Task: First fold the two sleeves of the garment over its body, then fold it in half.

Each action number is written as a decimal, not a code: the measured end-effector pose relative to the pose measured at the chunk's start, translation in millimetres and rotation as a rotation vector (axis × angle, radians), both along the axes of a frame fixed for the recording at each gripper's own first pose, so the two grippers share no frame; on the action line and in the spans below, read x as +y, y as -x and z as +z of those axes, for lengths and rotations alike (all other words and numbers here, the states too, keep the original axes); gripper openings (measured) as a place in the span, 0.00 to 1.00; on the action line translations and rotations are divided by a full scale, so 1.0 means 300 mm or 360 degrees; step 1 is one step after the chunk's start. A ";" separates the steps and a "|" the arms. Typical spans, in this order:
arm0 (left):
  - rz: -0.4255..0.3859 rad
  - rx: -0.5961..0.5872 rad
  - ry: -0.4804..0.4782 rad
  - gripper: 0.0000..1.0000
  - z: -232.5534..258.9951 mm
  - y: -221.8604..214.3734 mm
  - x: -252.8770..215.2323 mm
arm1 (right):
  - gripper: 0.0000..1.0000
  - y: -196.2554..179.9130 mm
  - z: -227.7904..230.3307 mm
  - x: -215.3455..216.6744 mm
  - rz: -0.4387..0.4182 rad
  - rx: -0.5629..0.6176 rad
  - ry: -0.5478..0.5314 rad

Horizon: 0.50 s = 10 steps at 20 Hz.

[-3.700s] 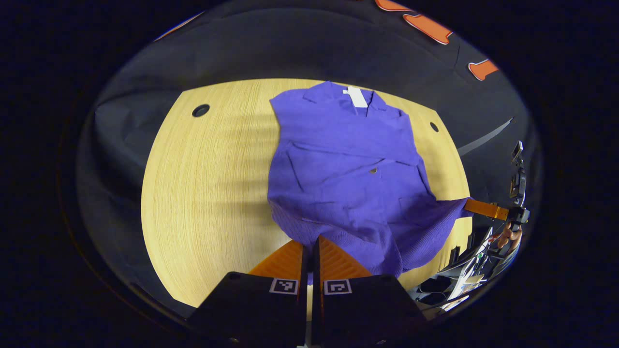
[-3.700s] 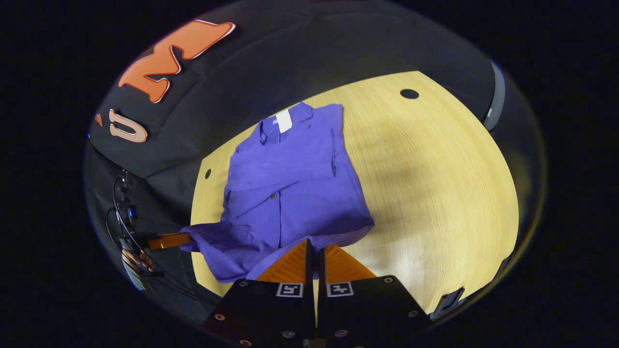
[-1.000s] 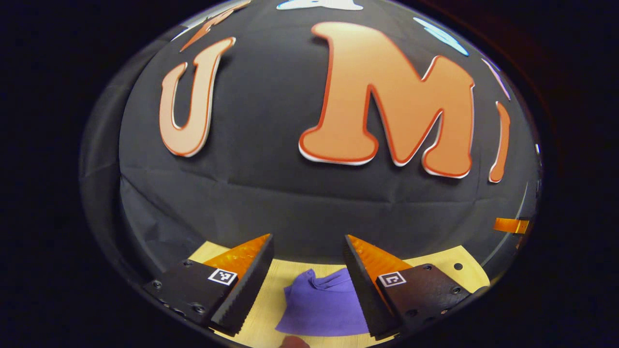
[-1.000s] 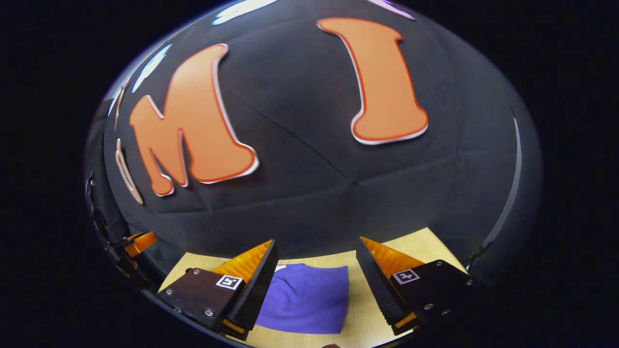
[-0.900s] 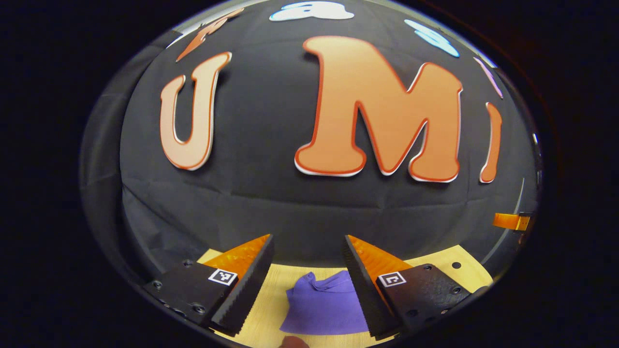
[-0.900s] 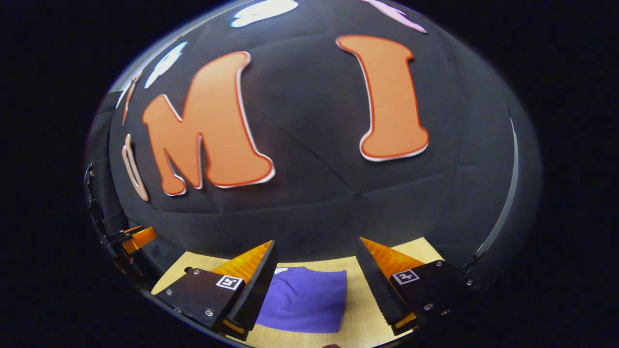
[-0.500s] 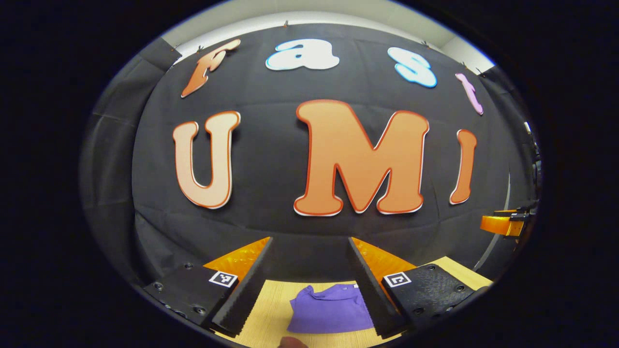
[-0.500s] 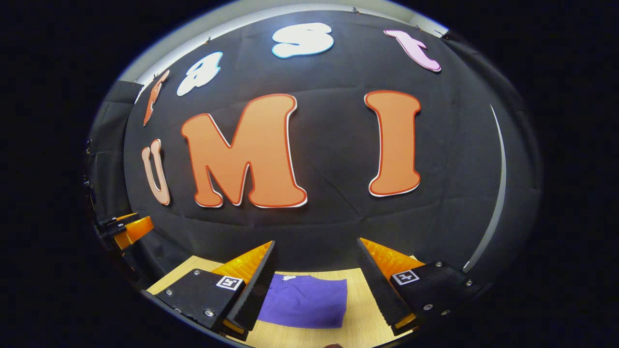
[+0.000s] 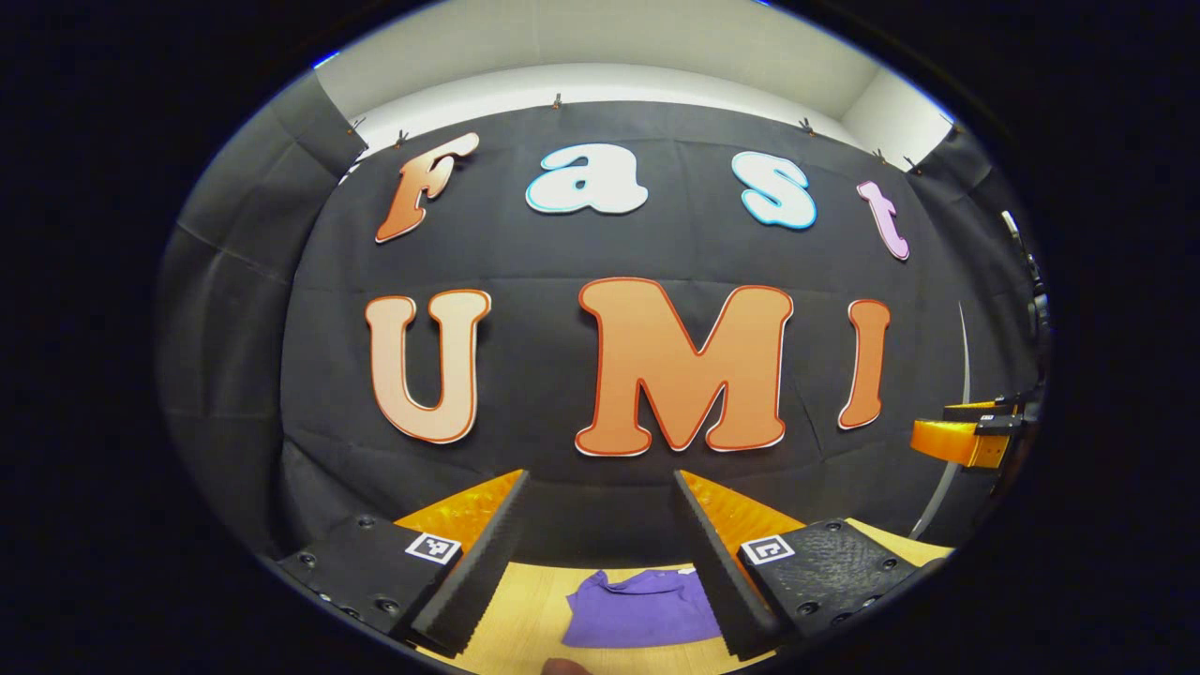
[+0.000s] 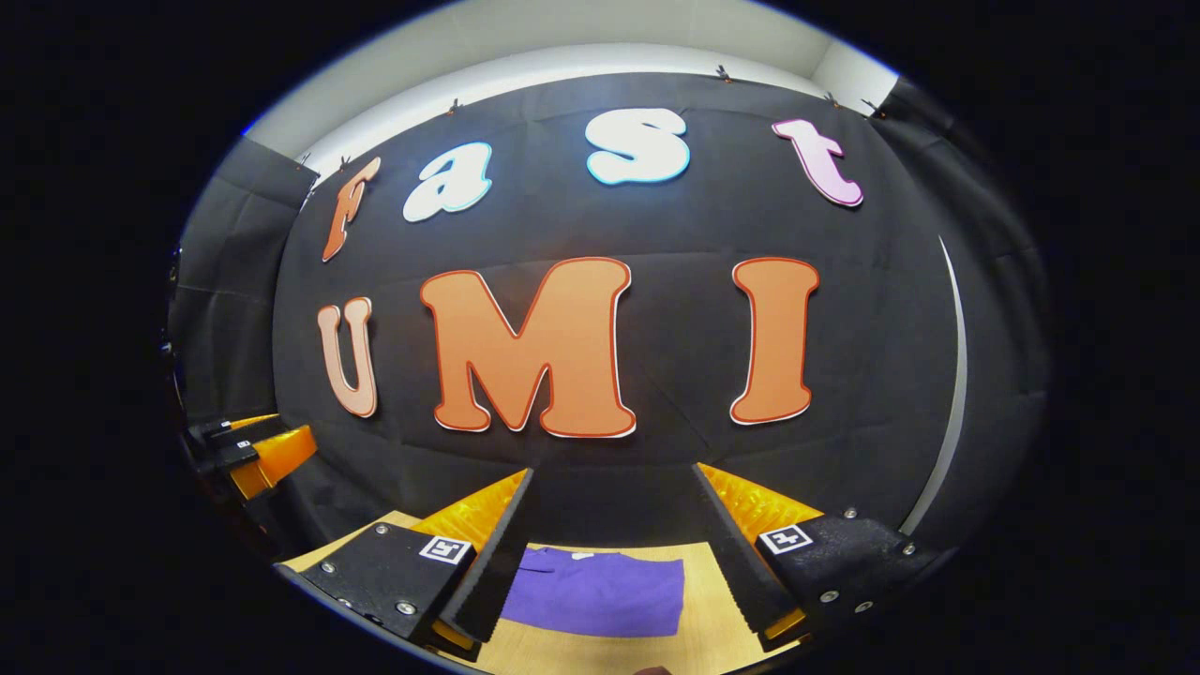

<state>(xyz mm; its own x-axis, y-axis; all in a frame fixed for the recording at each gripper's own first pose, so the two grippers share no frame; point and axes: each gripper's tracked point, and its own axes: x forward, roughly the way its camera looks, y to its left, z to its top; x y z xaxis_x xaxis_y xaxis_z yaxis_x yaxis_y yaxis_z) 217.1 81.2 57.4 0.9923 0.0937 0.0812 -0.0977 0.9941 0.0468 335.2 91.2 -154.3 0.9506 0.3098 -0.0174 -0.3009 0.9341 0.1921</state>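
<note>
We see the purple garment [image 9: 642,609] lying folded into a compact rectangle on the pale wooden table [image 9: 525,609], low in the left gripper view between the two fingers, though well beyond them and touched by neither. In the right gripper view the same garment [image 10: 595,592] sits flat on the table [image 10: 703,628], its near edge straight, with a small white tag [image 10: 581,556] showing at its far edge; we cannot read anything on that tag.

Our left gripper [image 9: 600,544] has its fingers spread wide apart and grips nothing. Our right gripper [image 10: 614,544] is likewise parted wide, with nothing between its fingers. Each finger carries a small square black-and-white marker near its base [image 9: 432,547]. In the left gripper view we catch the right gripper at the far right edge; in the right gripper view the left gripper appears at the far left edge. At that distance we cannot tell from those glimpses how they stand.

The table's wood grain is light and even. Behind it hangs the booth's black cloth wall [image 9: 525,253], pinned along its top with small clips, creased in places. Above the cloth we see a strip of plain white wall [image 9: 609,47] and, in the right gripper view, the same pale band [image 10: 562,37]. A thin pale vertical line [image 10: 954,375] runs down the cloth on the right side.
</note>
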 end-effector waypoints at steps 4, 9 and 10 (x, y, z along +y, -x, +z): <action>-0.0005 -0.0022 0.0018 0.94 -0.001 0.079 -0.004 | 1.00 0.001 0.019 -0.010 -0.0048 -0.0067 -0.0023; 0.0013 -0.0026 -0.0018 0.92 -0.026 0.125 -0.012 | 1.00 -0.004 0.028 -0.029 -0.0083 -0.0152 0.0049; 0.0021 -0.0021 -0.0025 0.93 -0.033 0.136 -0.010 | 1.00 0.002 0.027 -0.019 -0.0071 -0.0150 0.0048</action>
